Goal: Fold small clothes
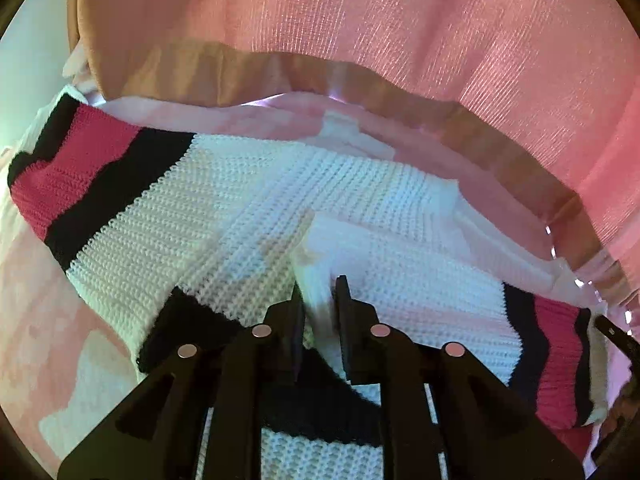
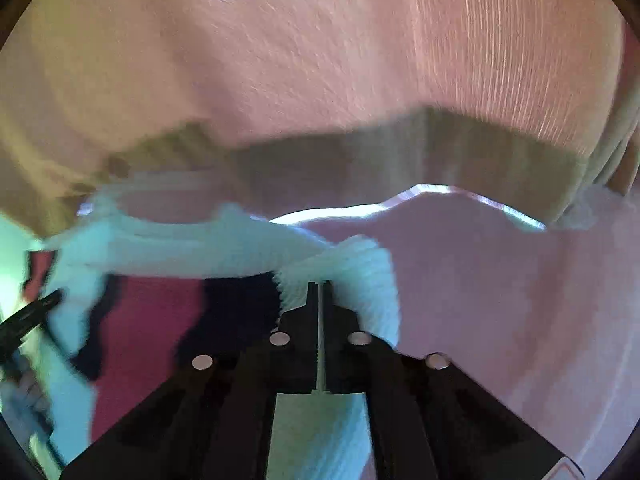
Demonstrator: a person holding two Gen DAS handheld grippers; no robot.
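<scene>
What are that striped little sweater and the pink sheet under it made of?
The sweater looks like chunky knitted yarn, wool or acrylic; I cannot tell which. Its raised, waffle-like stitches are matte, in white, black and red bands. The pink sheet seems a smooth, thin woven cloth with a blotchy print. Both the left tongs and right tongs pinch the knit.

White sweater (image 1: 280, 200) (black-and-pink stripes).

Both views are taken from just behind the fingers, close above a knitted sweater (image 1: 248, 208), facing a pink curtain (image 1: 440, 32). The sweater is shared; the right view is seemingly motion-blurred.
</scene>
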